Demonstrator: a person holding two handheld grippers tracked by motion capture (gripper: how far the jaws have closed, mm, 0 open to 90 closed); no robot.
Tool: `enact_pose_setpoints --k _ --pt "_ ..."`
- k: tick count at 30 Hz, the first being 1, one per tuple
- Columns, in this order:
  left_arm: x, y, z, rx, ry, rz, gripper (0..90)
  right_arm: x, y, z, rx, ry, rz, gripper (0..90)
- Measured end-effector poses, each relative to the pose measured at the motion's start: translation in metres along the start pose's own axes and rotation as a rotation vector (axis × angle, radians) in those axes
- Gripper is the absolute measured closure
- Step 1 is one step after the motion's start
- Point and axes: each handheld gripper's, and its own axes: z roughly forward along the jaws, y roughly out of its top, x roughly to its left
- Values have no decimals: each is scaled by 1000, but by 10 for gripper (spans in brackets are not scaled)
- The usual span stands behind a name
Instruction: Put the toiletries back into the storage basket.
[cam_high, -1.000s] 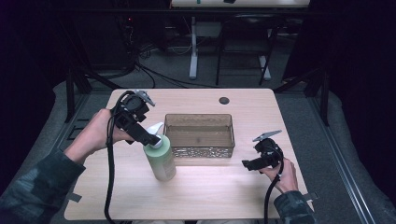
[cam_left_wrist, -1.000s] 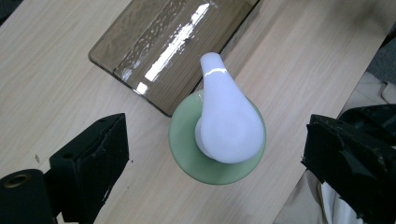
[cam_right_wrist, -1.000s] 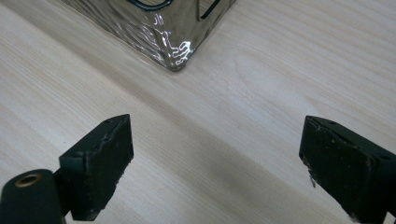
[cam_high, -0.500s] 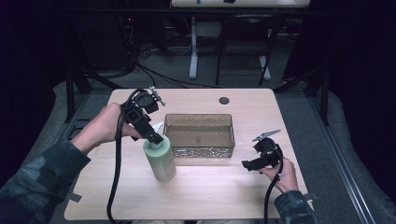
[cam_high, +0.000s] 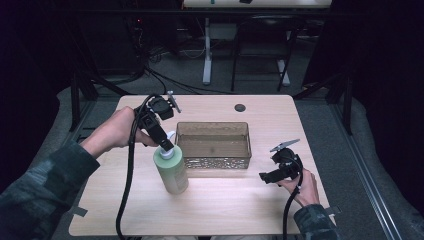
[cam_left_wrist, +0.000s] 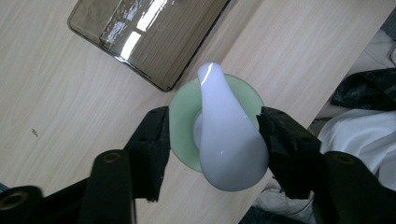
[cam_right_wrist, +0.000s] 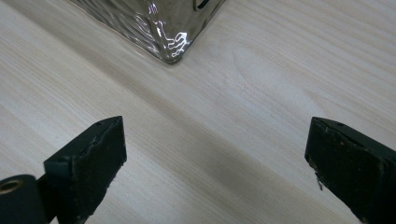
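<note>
Left claw (cam_left_wrist: 212, 140) spread around pump bottle (cam_high: 171, 170) beside bin (cam_high: 214, 145); right claw (cam_right_wrist: 215, 172) wide.

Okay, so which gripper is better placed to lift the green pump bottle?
Left. The left gripper has its jaws on either side of the pump bottle; the right gripper sits open beyond the tray.

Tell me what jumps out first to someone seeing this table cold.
The pale green pump bottle with a white pump head stands upright at the table's front left, with the left gripper straddling its top from above. Just beside it, mid-table, sits a smoky transparent rectangular plastic bin. The right gripper rests open, low at the table's right edge.
</note>
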Motion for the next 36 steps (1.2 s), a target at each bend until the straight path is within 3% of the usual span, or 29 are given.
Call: enact_pose_setpoints --k 10,14,26,36 --pt "-4 4 4 53 3 23 545 1 0 0 9 -3 -8 56" --pt "-6 3 5 55 0 29 621 1 0 0 12 -8 -18 57" --pt "-6 2 1 78 1 79 628 1 0 1 19 -13 -26 59" --pt "-6 6 -19 87 18 101 628 2 0 2 21 -9 -25 57"
